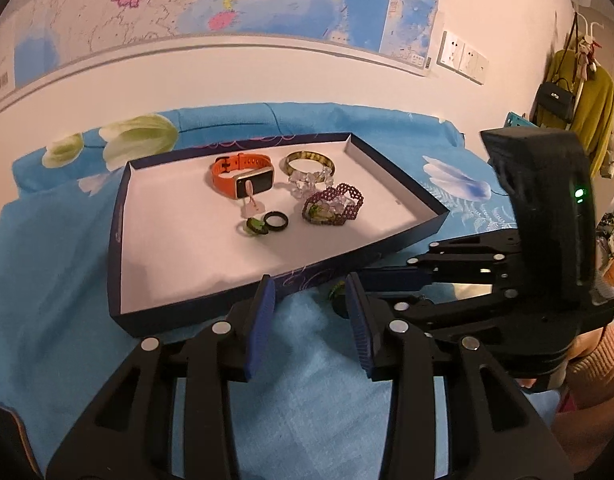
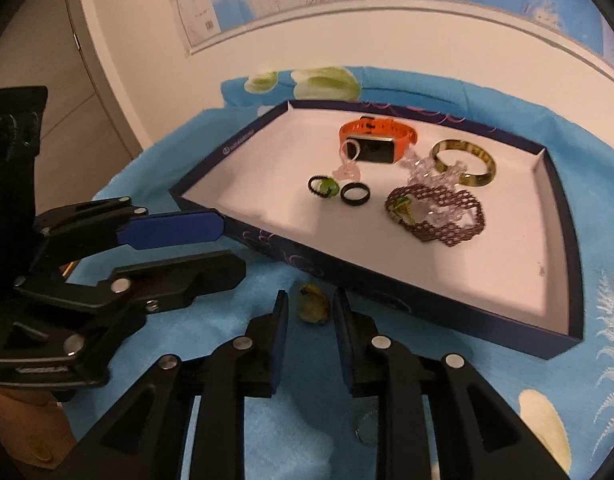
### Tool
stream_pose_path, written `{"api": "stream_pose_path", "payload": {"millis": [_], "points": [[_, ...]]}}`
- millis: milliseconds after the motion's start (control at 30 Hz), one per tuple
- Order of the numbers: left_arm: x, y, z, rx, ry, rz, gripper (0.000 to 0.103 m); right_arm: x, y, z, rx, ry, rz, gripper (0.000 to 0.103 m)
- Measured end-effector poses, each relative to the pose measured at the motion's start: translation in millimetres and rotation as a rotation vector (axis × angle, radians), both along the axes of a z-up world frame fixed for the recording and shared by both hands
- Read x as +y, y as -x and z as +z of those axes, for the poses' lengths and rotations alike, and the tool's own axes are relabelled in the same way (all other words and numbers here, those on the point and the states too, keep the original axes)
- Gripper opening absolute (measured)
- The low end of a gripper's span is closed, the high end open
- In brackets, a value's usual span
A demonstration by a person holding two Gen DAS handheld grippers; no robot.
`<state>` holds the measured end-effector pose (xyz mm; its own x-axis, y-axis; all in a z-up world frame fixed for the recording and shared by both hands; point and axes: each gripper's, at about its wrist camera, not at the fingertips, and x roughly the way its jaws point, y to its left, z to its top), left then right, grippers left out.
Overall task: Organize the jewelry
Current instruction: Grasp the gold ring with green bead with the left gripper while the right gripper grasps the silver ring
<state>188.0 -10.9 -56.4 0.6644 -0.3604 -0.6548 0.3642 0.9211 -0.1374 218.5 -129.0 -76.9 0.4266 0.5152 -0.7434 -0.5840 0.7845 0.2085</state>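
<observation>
A: Well, in the left wrist view, why does everything sit in that tray (image 1: 121,216)?

B: I judge it serves as the collecting place. The orange smartwatch (image 1: 243,174), the gold bangle (image 1: 309,160), the clear bead bracelet (image 1: 311,180), the maroon beaded bracelet (image 1: 333,204), the black ring (image 1: 276,222) and the green-stone ring (image 1: 253,226) all lie on its white floor, grouped toward the far half. One small green-and-yellow piece (image 1: 335,290) lies outside, on the blue floral cloth (image 1: 47,280), just beside the tray's near wall.

A: And the left tool (image 1: 309,320)?

B: Released, its blue pads spread with nothing between them, low over the cloth and aimed at the near wall. The right tool (image 1: 391,280) reaches in from the right, crossing in front.

A: Now the right wrist view?

B: Here the stray piece (image 2: 313,304) sits on the cloth right in the gap ahead of the right tool (image 2: 310,336), whose fingers are parted on either side and not touching it. So it is lined up for a pinch, I judge, but grips nothing. The left tool (image 2: 223,244) lies level at the left, one finger above the other, tips near the tray's (image 2: 563,280) corner, parted and empty.

A: Any risk?

B: The piece is small and soft cloth may give under it.
</observation>
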Motion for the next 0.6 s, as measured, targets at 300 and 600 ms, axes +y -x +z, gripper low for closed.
{"api": "stream_pose_path", "payload": {"millis": [300, 600], "points": [[11.9, 9.2, -3.7, 0.015, 0.008, -0.002, 0.036, 7.5, 24.9, 4.3, 0.003, -0.011, 0.107, 0.014], [1.4, 26.3, -8.5, 0.026, -0.013, -0.077, 0.038, -39.9, 36.8, 17.8, -0.035, -0.040, -0.044, 0.027]]}}
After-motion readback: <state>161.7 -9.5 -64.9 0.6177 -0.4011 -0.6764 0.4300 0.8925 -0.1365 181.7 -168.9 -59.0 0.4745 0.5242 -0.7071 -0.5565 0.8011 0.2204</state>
